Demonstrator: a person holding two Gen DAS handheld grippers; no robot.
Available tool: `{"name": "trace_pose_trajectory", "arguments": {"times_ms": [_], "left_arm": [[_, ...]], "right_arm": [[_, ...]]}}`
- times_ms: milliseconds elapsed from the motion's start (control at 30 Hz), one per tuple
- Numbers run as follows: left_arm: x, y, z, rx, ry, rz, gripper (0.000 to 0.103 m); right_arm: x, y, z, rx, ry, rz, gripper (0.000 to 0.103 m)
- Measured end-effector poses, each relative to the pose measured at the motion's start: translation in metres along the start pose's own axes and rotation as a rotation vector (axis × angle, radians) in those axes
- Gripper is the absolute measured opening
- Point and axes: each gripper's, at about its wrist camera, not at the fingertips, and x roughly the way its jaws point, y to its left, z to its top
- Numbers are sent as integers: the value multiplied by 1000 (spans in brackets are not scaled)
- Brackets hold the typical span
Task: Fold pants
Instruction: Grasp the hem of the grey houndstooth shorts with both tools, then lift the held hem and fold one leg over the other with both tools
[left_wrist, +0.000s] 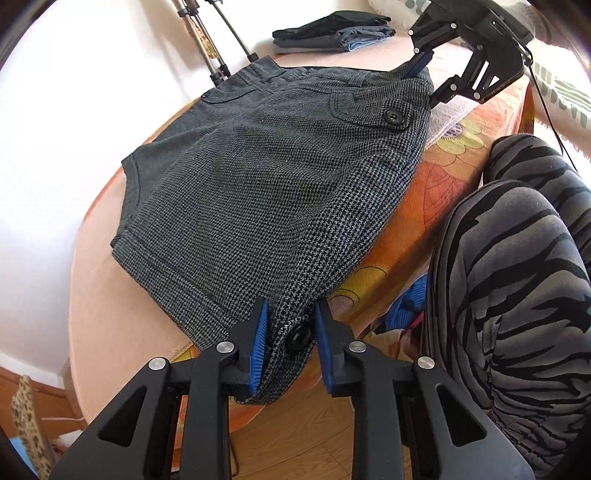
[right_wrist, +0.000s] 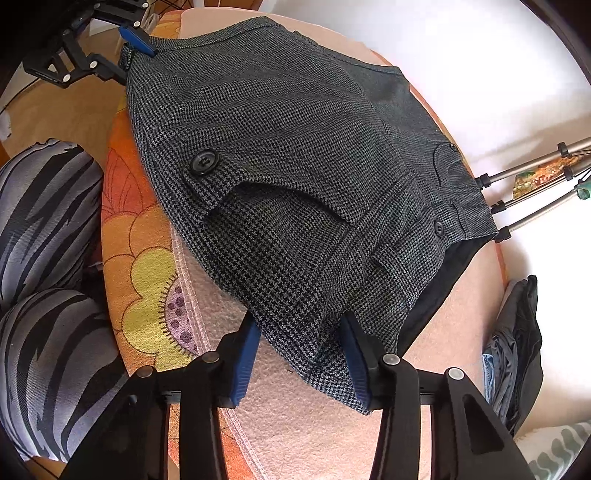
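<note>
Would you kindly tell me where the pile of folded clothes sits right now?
In the left wrist view the folded clothes lie at the table's far end, beyond the checked shorts, left of the right claw.

Grey-black houndstooth pants (left_wrist: 280, 177) with black buttons (right_wrist: 201, 161) lie on a pink blanket (right_wrist: 325, 435) over an orange-yellow floral cloth (right_wrist: 136, 258).

Left hand-held gripper (left_wrist: 290, 332) clamped, right hand-held gripper (right_wrist: 299, 354) clamped

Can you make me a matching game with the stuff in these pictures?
Things:
1. pants
2. tablecloth
3. button
4. folded clothes pile

Descriptions:
A. orange with flowers
B. black and round
C. grey checked, held at two corners
D. stacked at the table's far end

Pairs: 1-C, 2-A, 3-B, 4-D
</note>
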Motion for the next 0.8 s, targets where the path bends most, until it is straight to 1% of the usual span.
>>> {"name": "trace_pose_trajectory", "arguments": {"times_ms": [200, 300, 367, 433, 567, 667, 800], "left_arm": [[-15, 8, 4, -18, -49, -1, 15], [-25, 17, 9, -47, -87, 6, 14], [-31, 27, 13, -83, -119, 10, 13], [-36, 39, 20, -109, -147, 16, 13], [-45, 63, 40, -121, -208, 63, 12], [-46, 87, 57, -148, -250, 75, 11], [-41, 116, 80, -149, -282, 114, 11]], "right_arm": [[-9, -4, 7, 26, -27, -17, 27], [-17, -11, 11, 50, -50, -29, 24], [-24, -16, 14, 71, -67, -39, 23], [-30, -20, 17, 87, -84, -55, 21], [-43, -35, 28, 123, -115, -98, 18], [-52, -49, 38, 138, -134, -131, 16], [-59, -75, 54, 164, -155, -159, 15]]}}
